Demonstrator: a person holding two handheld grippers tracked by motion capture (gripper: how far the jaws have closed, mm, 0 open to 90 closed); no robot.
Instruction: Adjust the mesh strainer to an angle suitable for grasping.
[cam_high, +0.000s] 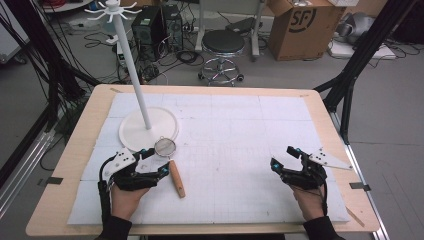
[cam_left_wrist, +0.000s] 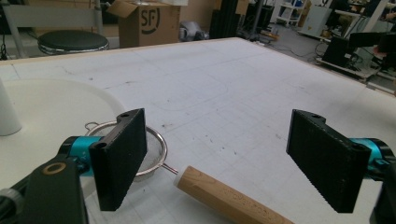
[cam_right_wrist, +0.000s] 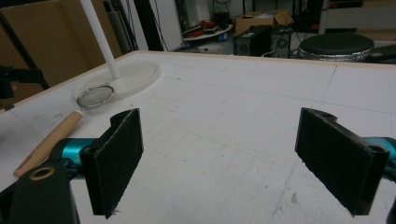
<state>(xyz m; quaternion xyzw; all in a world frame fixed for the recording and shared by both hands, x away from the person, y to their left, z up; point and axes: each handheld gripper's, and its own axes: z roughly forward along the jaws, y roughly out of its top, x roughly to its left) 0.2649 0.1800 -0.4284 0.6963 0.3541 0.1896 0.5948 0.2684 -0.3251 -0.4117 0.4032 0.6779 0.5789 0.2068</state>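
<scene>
A small metal sieve with a wooden handle lies on the white mat, its mesh bowl against the round base of a white hook stand. My left gripper hovers open just left of the handle; in the left gripper view the handle lies between the wide-apart jaws and the sieve bowl sits behind the left one. My right gripper stands open over bare mat at the right, nothing between its jaws. From the right gripper view the sieve and handle lie far left.
The table carries a white gridded mat. Behind the table's far edge stand a black stool, a cardboard box and computer gear with cables. Black frame legs rise at the right.
</scene>
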